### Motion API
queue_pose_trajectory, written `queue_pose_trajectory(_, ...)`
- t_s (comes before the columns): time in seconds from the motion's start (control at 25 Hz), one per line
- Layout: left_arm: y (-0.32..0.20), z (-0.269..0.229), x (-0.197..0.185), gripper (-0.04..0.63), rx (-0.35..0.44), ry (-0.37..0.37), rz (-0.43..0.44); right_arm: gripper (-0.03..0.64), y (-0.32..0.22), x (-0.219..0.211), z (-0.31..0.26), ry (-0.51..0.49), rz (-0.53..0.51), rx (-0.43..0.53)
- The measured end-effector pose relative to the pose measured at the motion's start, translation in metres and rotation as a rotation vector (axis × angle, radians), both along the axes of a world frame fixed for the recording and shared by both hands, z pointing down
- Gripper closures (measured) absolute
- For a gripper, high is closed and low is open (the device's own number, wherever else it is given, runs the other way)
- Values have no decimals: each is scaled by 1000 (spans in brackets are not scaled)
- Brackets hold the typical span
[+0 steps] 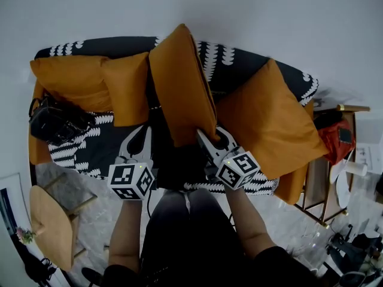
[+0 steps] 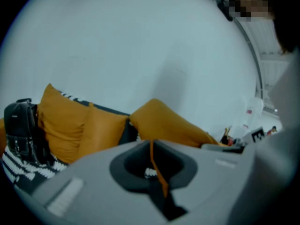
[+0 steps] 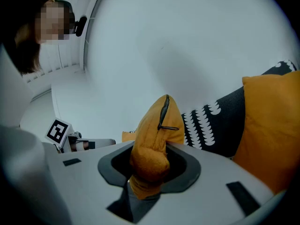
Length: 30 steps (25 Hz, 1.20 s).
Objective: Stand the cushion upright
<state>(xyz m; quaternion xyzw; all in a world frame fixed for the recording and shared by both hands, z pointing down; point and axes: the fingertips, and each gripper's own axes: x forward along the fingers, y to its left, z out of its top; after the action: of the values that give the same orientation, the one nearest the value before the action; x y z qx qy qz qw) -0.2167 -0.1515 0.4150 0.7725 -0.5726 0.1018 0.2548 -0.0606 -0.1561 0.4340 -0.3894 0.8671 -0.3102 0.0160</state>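
White wall (image 1: 269, 17) behind; black-and-white patterned sofa (image 1: 239, 64) against it, pale marbled floor (image 1: 102, 220) in front.

Cushion (image 1: 179, 82): orange, mid-sofa, standing on edge and tilted. Top corner reaches above the sofa back, lower edge is at the front of the seat between the two grippers.

Left gripper (image 1: 141, 131): jaws pressed almost together on a thin orange strip of the cushion's edge, at its lower left.

Right gripper (image 1: 210, 134): jaws pinch a bunched orange corner of the cushion. A black zip runs up the fabric just above the grip.

Surroundings:
- Small cushion (image 1: 127, 88) just left of the held one, nearly touching it. Wider cushion (image 1: 69, 82) beside that, at the sofa's left end.
- Big cushion (image 1: 269, 124) leans against the back just right of the held one, its near corner close to the right gripper. Contact cannot be told.
- Black bag (image 1: 57, 121) on the seat at far left, in front of the wider cushion, well apart from both grippers.
- Side table (image 1: 323, 184) past the sofa's right end, with a red item (image 1: 335, 142) on top.
- Wooden stool (image 1: 51, 220) on the floor, lower left.
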Motion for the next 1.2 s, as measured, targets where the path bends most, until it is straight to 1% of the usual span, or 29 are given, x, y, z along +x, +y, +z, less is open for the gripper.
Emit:
queue_pose_trajectory(0.28, -7, 12, 0, 569, -6, 22, -8, 492, -16, -7, 5, -6, 61, 47)
queue_pose_trajectory(0.56, 2, 31, -2, 569, -47, 23, -5, 492, -29, -12, 2, -133, 153, 61)
queue_pose_trajectory(0.64, 4, 35, -2, 569, -54, 22, -6, 492, -33, -14, 7, -160, 176, 49)
queue_pose_trajectory(0.76, 5, 40, -4, 569, -61, 20, -8, 492, -36, -19, 19, -175, 188, 20)
queue_pose_trajectory(1.2, 9, 59, -15, 569, -95, 30, -35, 480, -44, -29, 72, -167, 202, -123)
